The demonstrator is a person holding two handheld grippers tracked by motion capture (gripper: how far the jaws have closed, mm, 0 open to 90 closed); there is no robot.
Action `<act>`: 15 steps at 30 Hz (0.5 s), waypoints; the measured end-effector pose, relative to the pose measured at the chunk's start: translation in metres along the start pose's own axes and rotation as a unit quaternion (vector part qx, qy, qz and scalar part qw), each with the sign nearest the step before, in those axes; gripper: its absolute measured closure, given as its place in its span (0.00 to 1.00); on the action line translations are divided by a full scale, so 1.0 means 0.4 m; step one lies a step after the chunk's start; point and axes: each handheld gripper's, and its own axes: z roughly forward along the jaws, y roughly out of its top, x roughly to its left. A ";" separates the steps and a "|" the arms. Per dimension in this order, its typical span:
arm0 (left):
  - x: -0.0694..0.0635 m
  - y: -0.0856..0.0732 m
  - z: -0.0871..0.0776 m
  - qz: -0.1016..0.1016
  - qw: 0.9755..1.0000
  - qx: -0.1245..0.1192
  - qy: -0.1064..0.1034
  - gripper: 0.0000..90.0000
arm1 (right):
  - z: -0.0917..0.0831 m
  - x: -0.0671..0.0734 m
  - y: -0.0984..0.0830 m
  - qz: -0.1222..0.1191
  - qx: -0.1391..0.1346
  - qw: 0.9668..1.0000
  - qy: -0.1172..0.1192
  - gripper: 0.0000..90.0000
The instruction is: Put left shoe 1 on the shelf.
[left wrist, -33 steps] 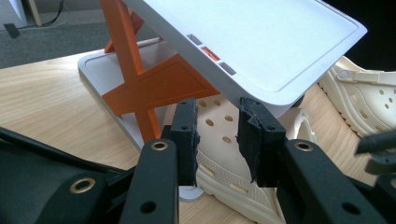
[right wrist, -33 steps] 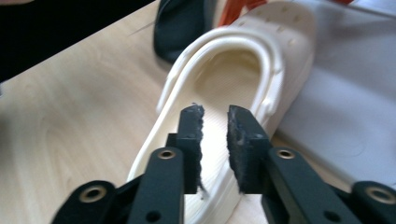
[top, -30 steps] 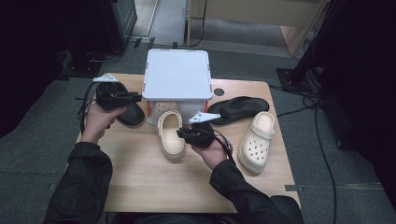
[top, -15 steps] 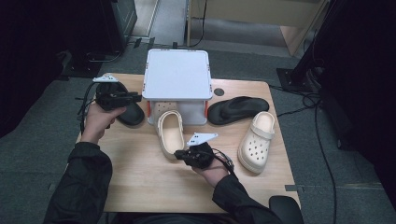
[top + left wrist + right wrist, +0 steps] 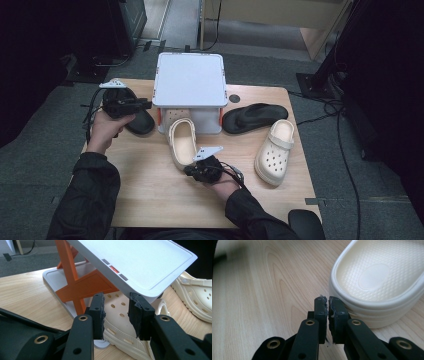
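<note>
One cream clog [image 5: 181,142] toe hidden under white rack [image 5: 190,80], heel cropped.

place: lab/studio | cues: wooden table [image 5: 150,195], grey carpet [image 5: 45,165], floor cables [image 5: 350,165]

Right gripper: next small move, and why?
Probably reopen the jaws and ease toward the heel rim of the cream clog. The right gripper has just been closing and is shut with nothing between the pads, its tips just beside the heel, while the toe sits under the white rack.
</note>
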 end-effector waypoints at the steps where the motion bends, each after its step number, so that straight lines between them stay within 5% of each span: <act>1: 0.000 0.000 0.000 0.000 1.000 0.000 0.000 0.73 | 0.001 0.001 0.003 -0.005 0.001 1.000 0.002 0.95; 9: 0.000 -0.001 0.002 0.000 1.000 0.003 0.001 0.73 | 0.007 0.011 0.035 -0.038 -0.011 0.999 -0.005 0.95; 15: 0.000 -0.001 0.002 0.001 1.000 0.003 0.001 0.73 | 0.014 -0.005 0.060 -0.034 -0.014 0.999 -0.011 0.95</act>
